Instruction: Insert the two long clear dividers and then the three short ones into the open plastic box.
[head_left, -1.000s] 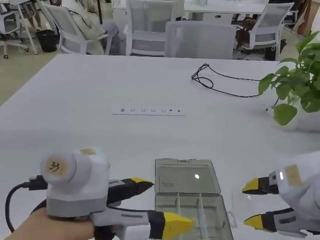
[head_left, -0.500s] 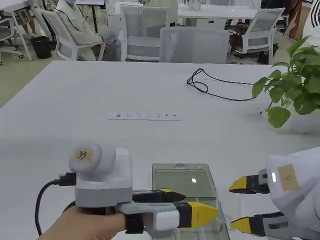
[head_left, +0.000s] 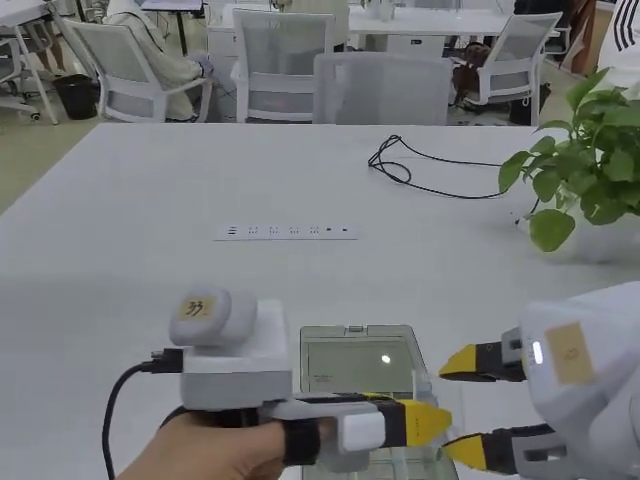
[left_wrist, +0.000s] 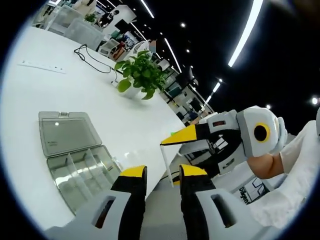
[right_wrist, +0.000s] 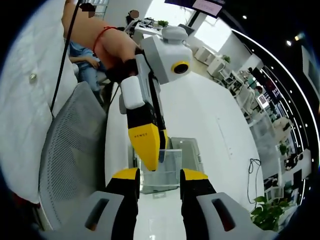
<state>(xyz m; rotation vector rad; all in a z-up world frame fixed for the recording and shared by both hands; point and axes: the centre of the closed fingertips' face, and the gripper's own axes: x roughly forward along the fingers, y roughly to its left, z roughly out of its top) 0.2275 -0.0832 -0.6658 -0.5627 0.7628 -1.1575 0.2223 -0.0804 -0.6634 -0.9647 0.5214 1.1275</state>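
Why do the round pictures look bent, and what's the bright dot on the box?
Left gripper view: fisheye lens bows the table edge, ceiling lights bend too. Right gripper view: same bending, scene rolled sideways. Head view: lines straight; the dot is glare, likely a lamp, on the box lid.

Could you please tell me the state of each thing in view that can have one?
right hand-held gripper: jaws apart.
left hand-held gripper: jaws apart.
clear divider: in the air, between the right hand-held gripper's jaw tips; clamped or not, cannot tell.
plastic box: open, lid laid back flat.
black cable: lying loose in loops.
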